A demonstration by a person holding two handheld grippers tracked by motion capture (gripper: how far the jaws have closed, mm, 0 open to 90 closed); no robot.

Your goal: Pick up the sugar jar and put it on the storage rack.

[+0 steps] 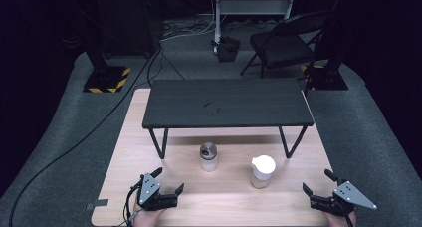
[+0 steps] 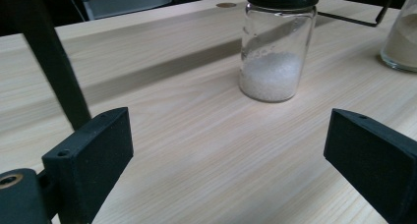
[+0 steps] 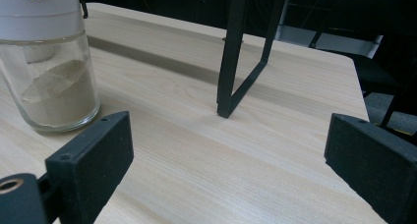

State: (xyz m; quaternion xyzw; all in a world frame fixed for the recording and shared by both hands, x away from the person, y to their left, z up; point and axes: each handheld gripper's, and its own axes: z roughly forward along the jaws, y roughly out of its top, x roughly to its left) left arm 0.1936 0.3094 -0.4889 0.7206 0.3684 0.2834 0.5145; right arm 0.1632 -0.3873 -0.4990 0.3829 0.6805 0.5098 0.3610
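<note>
A small glass shaker [image 1: 208, 157] with a metal lid and white grains stands mid-table; the left gripper view has the shaker [image 2: 275, 52] ahead and a little right of the jaws. A glass jar [image 1: 262, 171] with a white lid and beige powder stands to its right. In the right gripper view that jar [image 3: 49, 71] is at the far left, outside the jaws. My left gripper [image 1: 169, 181] rests at the front left, open, nothing between its jaws. My right gripper [image 1: 317, 181] sits at the front right, open and empty.
A low black shelf [image 1: 228, 103] on thin metal legs stands across the far half of the light wooden table [image 1: 119, 152]; one leg [image 3: 231, 52] rises ahead of my right gripper. A folding chair [image 1: 286, 40] and stands sit on the floor beyond.
</note>
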